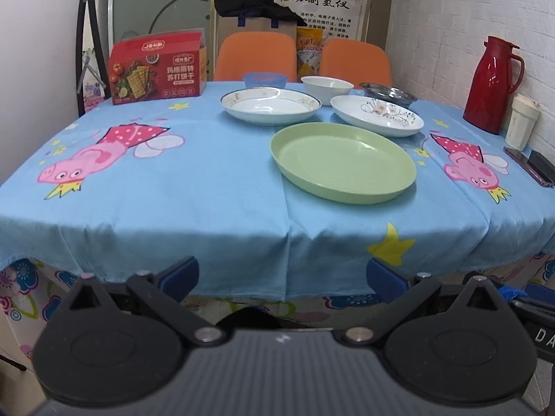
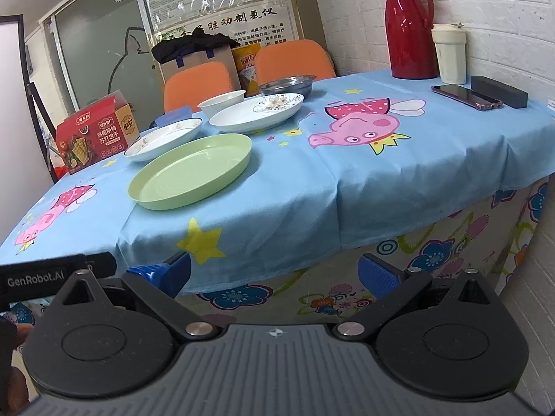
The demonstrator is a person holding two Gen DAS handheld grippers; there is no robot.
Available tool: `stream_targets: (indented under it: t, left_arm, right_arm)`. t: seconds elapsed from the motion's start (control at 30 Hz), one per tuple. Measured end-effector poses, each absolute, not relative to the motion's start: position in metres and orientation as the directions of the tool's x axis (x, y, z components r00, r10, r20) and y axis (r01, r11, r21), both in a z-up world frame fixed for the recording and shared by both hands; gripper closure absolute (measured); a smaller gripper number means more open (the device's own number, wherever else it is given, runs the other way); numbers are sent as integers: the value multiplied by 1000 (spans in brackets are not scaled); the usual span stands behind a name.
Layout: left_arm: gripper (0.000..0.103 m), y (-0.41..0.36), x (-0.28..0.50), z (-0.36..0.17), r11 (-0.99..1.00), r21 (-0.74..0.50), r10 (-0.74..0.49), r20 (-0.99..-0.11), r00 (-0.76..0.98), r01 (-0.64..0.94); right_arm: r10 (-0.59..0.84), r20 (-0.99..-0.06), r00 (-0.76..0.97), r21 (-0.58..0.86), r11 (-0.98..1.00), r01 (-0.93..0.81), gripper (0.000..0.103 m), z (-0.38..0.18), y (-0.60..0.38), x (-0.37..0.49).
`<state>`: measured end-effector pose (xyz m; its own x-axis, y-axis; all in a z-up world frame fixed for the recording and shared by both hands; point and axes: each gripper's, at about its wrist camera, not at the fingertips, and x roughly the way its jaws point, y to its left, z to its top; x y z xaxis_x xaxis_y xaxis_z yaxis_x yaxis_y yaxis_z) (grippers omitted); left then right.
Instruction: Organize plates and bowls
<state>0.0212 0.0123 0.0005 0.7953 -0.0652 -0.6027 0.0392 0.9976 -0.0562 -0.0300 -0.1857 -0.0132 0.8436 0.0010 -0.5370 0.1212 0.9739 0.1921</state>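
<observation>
Both tools, left (image 1: 282, 272) and right (image 2: 274, 270), gape empty short of the worktop (image 1: 208, 208); your green plate (image 1: 343, 163) lies ahead, right of the left tool, left of the right one.

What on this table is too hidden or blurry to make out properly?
- Blue bowl: right wrist view shows only a sliver behind the rimmed plate.
- Steel bowl: its base sits behind the floral plate in both views.
- Phone: cut by the left wrist view's edge.
- Poster small print: too small to read.
</observation>
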Motion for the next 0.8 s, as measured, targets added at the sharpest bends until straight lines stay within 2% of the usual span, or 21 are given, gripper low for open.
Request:
stream_targets:
  t: [0.4, 0.53, 0.8]
  left_arm:
    - [0, 30, 75, 23, 992, -122, -108, -637, 764, 39]
    - [0, 42, 107, 30, 987, -158, -136, -653, 745, 42]
    - [0, 47, 179, 18, 972, -215, -219, -696, 684, 94]
  right_arm:
    - [19, -569, 822, 141, 987, 75, 12, 4, -179, 17]
    - [26, -567, 823, 105, 994, 41, 12, 10, -176, 51]
    - [42, -631, 775, 56, 998, -8, 13, -4, -171, 129]
